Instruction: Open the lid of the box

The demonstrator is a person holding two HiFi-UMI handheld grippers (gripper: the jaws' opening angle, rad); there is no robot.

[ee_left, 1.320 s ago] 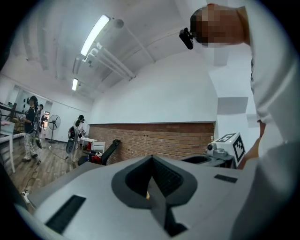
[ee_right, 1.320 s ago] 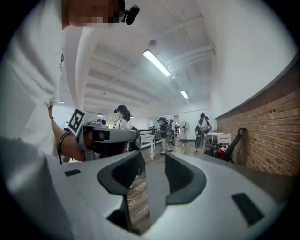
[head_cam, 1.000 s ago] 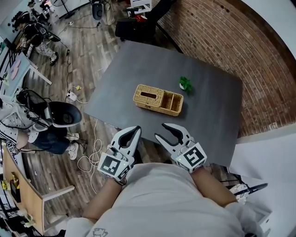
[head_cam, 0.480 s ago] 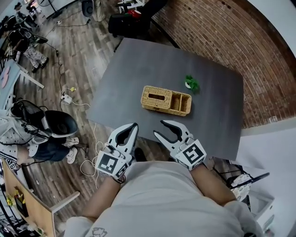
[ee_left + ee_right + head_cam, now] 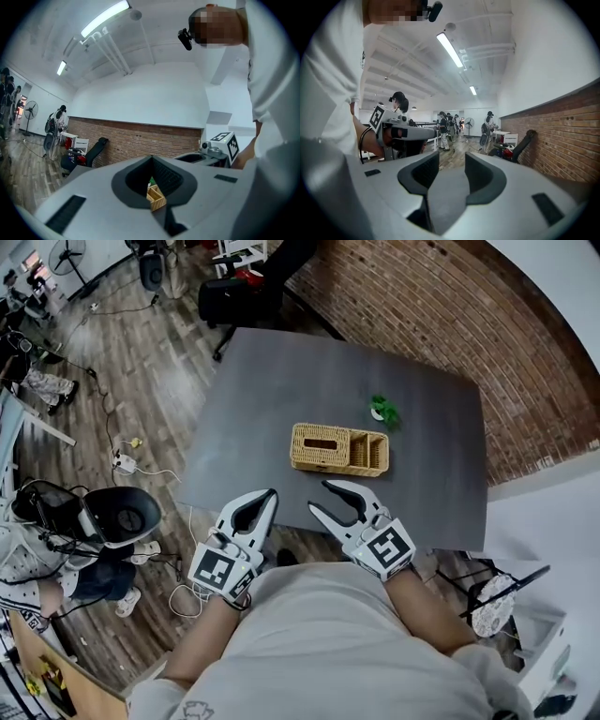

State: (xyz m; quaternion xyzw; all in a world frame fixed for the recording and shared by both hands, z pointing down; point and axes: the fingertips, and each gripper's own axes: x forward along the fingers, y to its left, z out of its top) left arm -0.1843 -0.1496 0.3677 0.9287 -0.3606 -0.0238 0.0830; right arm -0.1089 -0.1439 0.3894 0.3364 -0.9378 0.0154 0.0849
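A wicker box (image 5: 337, 449) sits mid-way on a grey table (image 5: 272, 390), lid closed, well apart from both grippers held near the table's near edge: left gripper (image 5: 269, 495) with jaws together and empty, right gripper (image 5: 322, 500) with jaws apart and empty

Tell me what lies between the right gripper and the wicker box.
Nothing: in the head view, only a bare strip of the grey table separates the right gripper from the wicker box.
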